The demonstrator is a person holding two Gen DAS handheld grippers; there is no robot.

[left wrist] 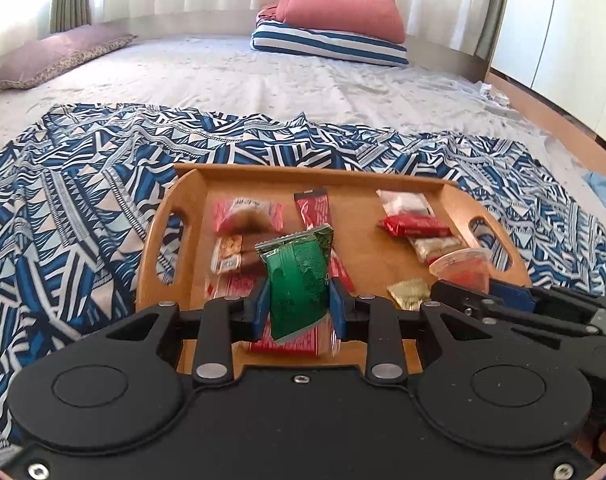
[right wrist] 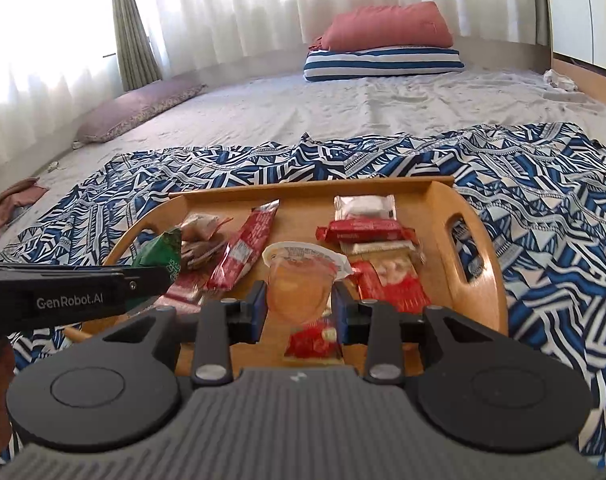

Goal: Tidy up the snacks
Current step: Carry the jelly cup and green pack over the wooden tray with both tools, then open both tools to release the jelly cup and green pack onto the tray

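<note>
With the wooden tray (left wrist: 191, 184) at twelve o'clock, my left gripper (left wrist: 299, 304) clamped the green packet (left wrist: 297, 280), light, crinkly and slippery, across its middle, while my right gripper (right wrist: 299, 304) clasped the jelly cup (right wrist: 299, 280), soft-walled and crushable, below its rim.

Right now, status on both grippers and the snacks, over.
Left gripper shut on green packet. Right gripper shut on jelly cup. Both above wooden tray, other snacks lying in it. Nothing in the way.
</note>
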